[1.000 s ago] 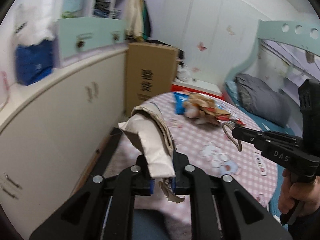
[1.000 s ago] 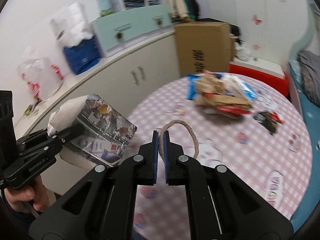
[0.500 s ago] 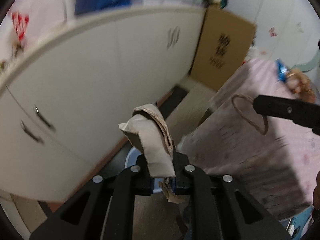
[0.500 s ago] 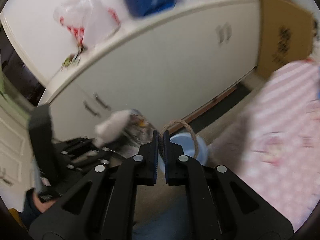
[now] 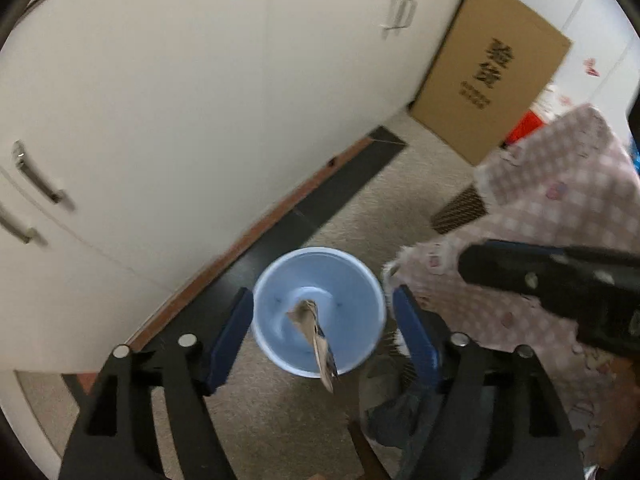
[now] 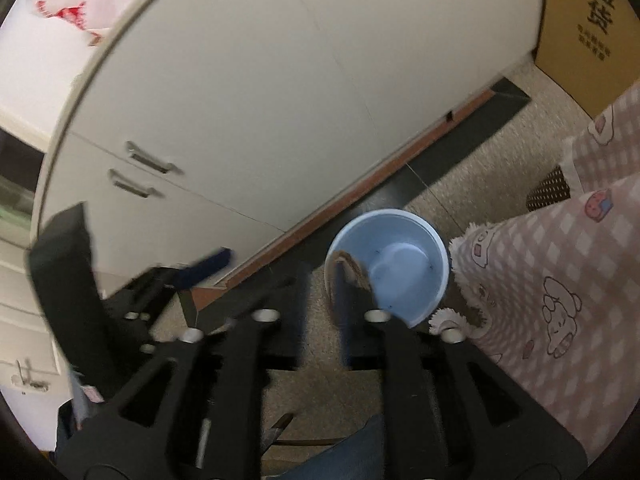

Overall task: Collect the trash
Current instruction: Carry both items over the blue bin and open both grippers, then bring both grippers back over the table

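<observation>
A light blue bin [image 5: 320, 308] stands on the floor by the white cabinet; it also shows in the right wrist view [image 6: 390, 264]. My left gripper [image 5: 322, 324] is open above the bin. A crumpled brown paper piece [image 5: 314, 332] is in the air over the bin's mouth, free of the fingers. My right gripper [image 6: 322, 280] is blurred and looks open, beside the bin's left rim. A brown twine loop [image 6: 348, 266] hangs at the right finger, over the bin's rim. The right gripper also shows in the left wrist view [image 5: 552, 280].
A white cabinet [image 5: 200, 100] with metal handles runs along the left. A brown cardboard box [image 5: 492, 72] stands against it at the far end. A pink checked tablecloth [image 5: 560, 208] hangs down at the right, close to the bin. The floor is beige carpet.
Both grippers swung from the table down to the floor bin. My left gripper opened and let go of the paper, which is dropping into the bin. The right jaws parted around the twine loop.
</observation>
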The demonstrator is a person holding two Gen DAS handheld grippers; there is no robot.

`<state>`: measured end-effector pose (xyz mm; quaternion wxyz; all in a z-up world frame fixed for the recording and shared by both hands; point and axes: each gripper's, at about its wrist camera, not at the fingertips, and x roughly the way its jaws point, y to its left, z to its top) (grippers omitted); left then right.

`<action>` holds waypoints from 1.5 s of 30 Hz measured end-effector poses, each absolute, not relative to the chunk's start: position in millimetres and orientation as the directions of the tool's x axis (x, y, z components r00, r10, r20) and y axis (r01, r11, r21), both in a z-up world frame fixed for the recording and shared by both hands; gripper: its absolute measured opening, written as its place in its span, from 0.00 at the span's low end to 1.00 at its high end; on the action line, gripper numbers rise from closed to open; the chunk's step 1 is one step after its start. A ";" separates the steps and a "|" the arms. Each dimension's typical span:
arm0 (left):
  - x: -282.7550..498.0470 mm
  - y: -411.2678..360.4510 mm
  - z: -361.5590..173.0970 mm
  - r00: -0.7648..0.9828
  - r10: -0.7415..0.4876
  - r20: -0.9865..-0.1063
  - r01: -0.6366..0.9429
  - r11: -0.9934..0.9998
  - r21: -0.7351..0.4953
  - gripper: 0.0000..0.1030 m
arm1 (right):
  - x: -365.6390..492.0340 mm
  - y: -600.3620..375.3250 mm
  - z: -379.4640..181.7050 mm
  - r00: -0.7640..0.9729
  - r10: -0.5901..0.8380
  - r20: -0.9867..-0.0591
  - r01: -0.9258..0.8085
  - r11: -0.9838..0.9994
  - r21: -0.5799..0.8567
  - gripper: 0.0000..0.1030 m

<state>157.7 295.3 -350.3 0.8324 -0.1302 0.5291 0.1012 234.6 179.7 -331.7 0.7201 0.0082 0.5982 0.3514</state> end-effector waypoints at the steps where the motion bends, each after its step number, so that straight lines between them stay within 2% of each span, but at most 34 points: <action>1: 156.0 300.2 -349.2 0.415 0.046 -0.909 -0.329 0.939 -0.103 0.72 | 235.3 175.5 -331.7 0.046 0.519 -0.854 -0.491 0.756 0.433 0.69; 3: 152.5 308.3 -347.4 0.412 0.067 -0.909 -0.355 0.930 -0.092 0.73 | 235.0 173.8 -331.6 0.051 0.514 -0.856 -0.482 0.764 0.430 0.74; 5: 149.5 310.6 -344.3 0.412 0.093 -0.906 -0.363 0.929 -0.069 0.74 | 233.8 172.6 -327.3 0.082 0.497 -0.864 -0.488 0.776 0.400 0.94; 11: 138.7 297.5 -314.7 0.439 0.179 -0.880 -0.363 0.932 0.009 0.82 | 227.6 161.9 -300.4 0.166 0.479 -0.862 -0.516 0.787 0.338 0.94; 21: 131.0 253.5 -239.0 0.542 0.249 -0.803 -0.360 0.932 0.047 0.85 | 207.3 108.8 -218.0 0.370 0.517 -0.772 -0.532 0.799 0.280 0.94; 24: 127.6 235.3 -216.2 0.590 0.269 -0.761 -0.355 0.933 0.055 0.89 | 198.7 86.3 -194.8 0.420 0.536 -0.732 -0.525 0.802 0.286 0.94; 25: 123.7 224.6 -203.9 0.633 0.292 -0.717 -0.345 0.936 0.077 0.94 | 195.9 79.9 -189.4 0.434 0.545 -0.718 -0.526 0.800 0.290 0.94; 27: 119.3 209.5 -189.4 0.681 0.315 -0.661 -0.328 0.938 0.108 0.94 | 188.6 59.2 -174.4 0.477 0.553 -0.683 -0.519 0.804 0.289 0.94; 33: 113.2 166.7 -155.3 0.760 0.246 -0.601 -0.251 0.965 0.076 0.94 | 170.3 1.2 -143.7 0.568 0.541 -0.621 -0.479 0.830 0.284 0.94; 37: 112.6 137.8 -139.7 0.777 0.213 -0.593 -0.214 0.974 0.069 0.94 | 155.7 -32.0 -125.9 0.623 0.516 -0.588 -0.452 0.851 0.267 0.94; 45: 107.9 89.8 -109.1 0.831 0.111 -0.545 -0.136 0.991 -0.005 0.94 | 134.0 -113.6 -103.9 0.733 0.395 -0.553 -0.299 0.918 0.260 0.94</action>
